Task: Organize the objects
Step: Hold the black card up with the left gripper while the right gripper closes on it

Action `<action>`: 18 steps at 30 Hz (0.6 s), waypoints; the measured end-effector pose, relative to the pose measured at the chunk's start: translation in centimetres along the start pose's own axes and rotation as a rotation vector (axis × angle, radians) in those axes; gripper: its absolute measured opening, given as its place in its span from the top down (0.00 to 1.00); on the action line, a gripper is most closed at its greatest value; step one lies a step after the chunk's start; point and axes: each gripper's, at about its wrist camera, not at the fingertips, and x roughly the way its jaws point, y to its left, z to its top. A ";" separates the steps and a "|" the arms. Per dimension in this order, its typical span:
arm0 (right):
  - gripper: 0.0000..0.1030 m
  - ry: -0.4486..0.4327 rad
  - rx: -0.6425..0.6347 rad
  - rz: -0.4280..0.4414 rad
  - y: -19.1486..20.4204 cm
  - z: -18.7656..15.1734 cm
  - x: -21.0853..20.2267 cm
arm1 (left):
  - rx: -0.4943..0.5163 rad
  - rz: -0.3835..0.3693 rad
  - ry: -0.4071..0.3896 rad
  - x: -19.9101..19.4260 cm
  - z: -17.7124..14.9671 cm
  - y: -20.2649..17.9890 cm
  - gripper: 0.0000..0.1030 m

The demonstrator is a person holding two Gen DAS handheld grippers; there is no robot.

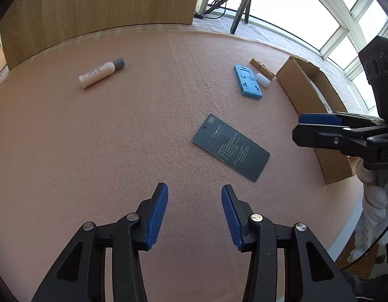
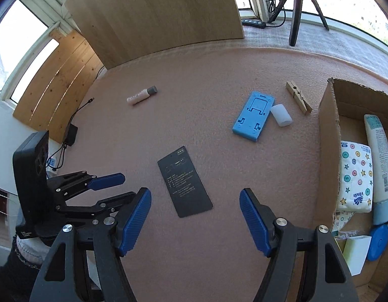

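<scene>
pink mat [image 2: 194,80] is covering the table; most of its middle and left is lying open for moving, far edge running along a wood panel [image 2: 156,12], right edge taken by the box.

cardboard box [image 2: 327,151] is sitting at the mat's right edge, top open. inside: a pale tube [image 2: 378,156] with small print too fine to read, a tissue pack [image 2: 356,176] reading "vinda", a blue lid [image 2: 378,241].

dark card [image 1: 230,147] is lying flat near mat centre, carrying rows of light print that are not readable. it is lying just ahead of both tongs, touching neither, and clear of the box.

blue stand [image 2: 253,115] is lying flat further back, a white roll [image 2: 281,114] touching its right side; a clothespin [image 2: 298,97] is lying between them and the box. small bottle [image 1: 100,73], grey cap, is lying on its side far left, well apart from everything; its label is unreadable.

left tongs [image 1: 194,193] are standing partly apart, nothing between the pads, only bare mat. right tongs [image 2: 195,196] are standing wider, holding nothing; the card's near end is showing between their tips. a white-gloved hand [image 1: 375,196] is gripping the right tongs.
</scene>
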 end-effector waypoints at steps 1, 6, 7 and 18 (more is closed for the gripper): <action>0.33 0.020 -0.026 0.000 0.5 0.3 0.9 | -0.011 0.005 -0.003 -0.5 -0.6 0.4 0.53; 0.33 0.081 -0.131 -0.034 2.3 1.8 4.3 | -0.065 0.006 -0.026 -2.4 -2.8 2.3 0.53; 0.33 0.092 -0.142 -0.042 2.4 2.1 4.8 | -0.075 0.005 -0.033 -2.7 -3.1 2.6 0.53; 0.33 0.180 -0.186 -0.059 2.6 3.3 8.2 | -0.136 -0.011 -0.063 -4.2 -3.7 4.9 0.52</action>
